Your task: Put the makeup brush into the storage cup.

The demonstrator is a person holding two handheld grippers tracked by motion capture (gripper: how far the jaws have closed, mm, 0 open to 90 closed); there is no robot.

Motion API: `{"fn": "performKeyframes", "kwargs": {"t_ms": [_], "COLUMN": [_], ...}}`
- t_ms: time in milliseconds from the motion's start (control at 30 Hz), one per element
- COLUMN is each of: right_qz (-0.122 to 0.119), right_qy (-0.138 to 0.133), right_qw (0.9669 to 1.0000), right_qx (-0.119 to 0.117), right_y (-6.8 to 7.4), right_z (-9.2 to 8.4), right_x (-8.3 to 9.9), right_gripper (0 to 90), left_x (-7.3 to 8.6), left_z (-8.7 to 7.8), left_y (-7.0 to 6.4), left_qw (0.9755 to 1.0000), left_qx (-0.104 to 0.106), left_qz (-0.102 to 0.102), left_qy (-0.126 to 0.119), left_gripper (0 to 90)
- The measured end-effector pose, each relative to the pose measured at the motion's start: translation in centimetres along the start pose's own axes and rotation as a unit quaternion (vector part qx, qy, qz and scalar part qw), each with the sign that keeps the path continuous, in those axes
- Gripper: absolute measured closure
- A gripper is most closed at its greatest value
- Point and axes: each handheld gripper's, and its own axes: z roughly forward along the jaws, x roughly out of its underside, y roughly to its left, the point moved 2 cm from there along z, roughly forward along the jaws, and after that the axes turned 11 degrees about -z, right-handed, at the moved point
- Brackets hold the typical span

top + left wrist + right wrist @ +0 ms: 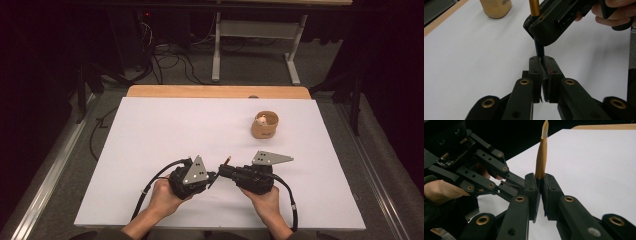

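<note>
A slim pen [226, 161] with a dark blue shaft [539, 48] and a gold upper part [541, 157] ending in a cream tip is held between both grippers near the table's front middle. My left gripper [214, 176] [541, 60] is shut on the dark blue end. My right gripper [221, 170] [539, 178] is shut on the gold part, just past the left jaws. The two sets of jaws almost touch, tip to tip. In the right gripper view the left gripper [516, 181] comes in from the left, with a hand behind it.
A tan cup [264, 125] [496, 7] with something small and pale inside stands at the back right of the white table sheet [165, 130]. The wooden table edge [215, 91] runs along the far side. Cables and a desk frame lie on the floor beyond.
</note>
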Motion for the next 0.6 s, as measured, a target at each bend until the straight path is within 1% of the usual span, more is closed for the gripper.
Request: {"fn": "performKeyframes", "kwargs": {"t_ms": [33, 133, 167, 200, 233, 333, 367, 467, 500, 600], "right_qz": [-0.003, -0.004, -0.005, -0.004, -0.004, -0.006, -0.010, -0.010, -0.011, -0.013], "right_qy": [0.001, 0.000, -0.001, -0.001, 0.000, -0.001, 0.002, 0.001, 0.001, 0.001], "right_qw": [1.0000, 1.0000, 1.0000, 1.0000, 1.0000, 1.0000, 0.9999, 0.9999, 0.9999, 0.9998], "right_qx": [0.001, 0.001, 0.001, 0.002, 0.003, 0.004, 0.006, 0.008, 0.008, 0.012], "right_y": [-0.03, 0.00, -0.02, -0.03, -0.03, -0.01, 0.02, 0.02, -0.02, -0.09], "right_z": [-0.05, -0.14, -0.17, -0.20, -0.24, -0.30, -0.41, -0.59, -0.65, -0.96], "right_x": [-0.01, -0.07, -0.08, -0.10, -0.11, -0.16, -0.21, -0.26, -0.28, -0.37], "right_gripper": [85.2, 85.2, 85.2, 85.1, 85.2, 85.1, 85.2, 85.1, 85.1, 85.1], "left_x": [-0.03, -0.04, -0.06, -0.08, -0.12, -0.15, -0.15, -0.12, -0.12, -0.13], "left_z": [-0.01, -0.09, -0.15, -0.19, -0.29, -0.40, -0.44, -0.48, -0.47, -0.56], "left_y": [0.07, 0.14, 0.19, 0.22, 0.28, 0.38, 0.41, 0.50, 0.51, 0.63], "left_qw": [1.0000, 0.9999, 0.9999, 0.9998, 0.9995, 0.9993, 0.9989, 0.9986, 0.9983, 0.9980], "left_qx": [0.004, 0.004, 0.005, 0.007, 0.008, 0.009, 0.006, 0.007, 0.008, 0.009], "left_qz": [-0.007, -0.010, -0.013, -0.017, -0.028, -0.033, -0.040, -0.045, -0.050, -0.055], "left_qy": [-0.001, -0.003, -0.005, -0.007, -0.012, -0.016, -0.023, -0.026, -0.029, -0.029], "left_gripper": [79.0, 73.4, 70.0, 66.3, 62.9, 55.2, 53.0, 50.0, 50.0, 45.3]}}
